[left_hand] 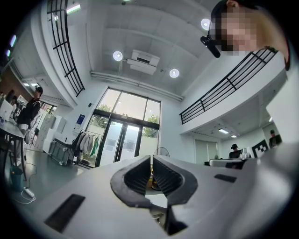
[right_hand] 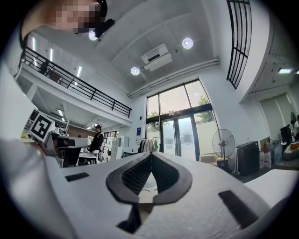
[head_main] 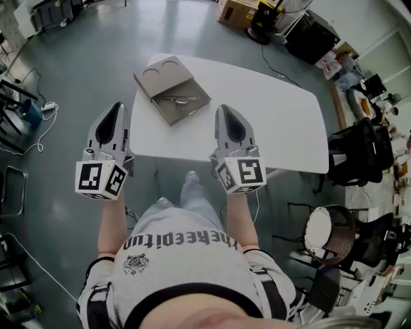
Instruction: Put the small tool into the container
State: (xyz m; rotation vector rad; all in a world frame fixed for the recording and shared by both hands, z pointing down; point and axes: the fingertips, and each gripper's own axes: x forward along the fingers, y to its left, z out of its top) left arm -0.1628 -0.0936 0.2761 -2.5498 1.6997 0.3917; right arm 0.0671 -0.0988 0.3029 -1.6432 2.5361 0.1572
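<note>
A flat grey-brown container (head_main: 168, 77) lies on the white table (head_main: 270, 122), its tray pulled out toward me. A small metal tool (head_main: 180, 99) lies in that tray. My left gripper (head_main: 117, 106) hovers off the table's left front corner, and its jaws meet at the tips with nothing between them. My right gripper (head_main: 225, 110) hangs over the table's front edge, right of the container, shut and empty. Both gripper views look up at the ceiling and hall: the left gripper (left_hand: 152, 158) and the right gripper (right_hand: 151, 155) each show closed jaws, and neither shows the container.
A wicker chair (head_main: 331, 232) stands at the right of the table. A cardboard box (head_main: 237, 11) sits on the floor beyond it. Cables (head_main: 38, 122) trail on the floor at the left. A standing fan (right_hand: 224, 142) and people at far desks show in the gripper views.
</note>
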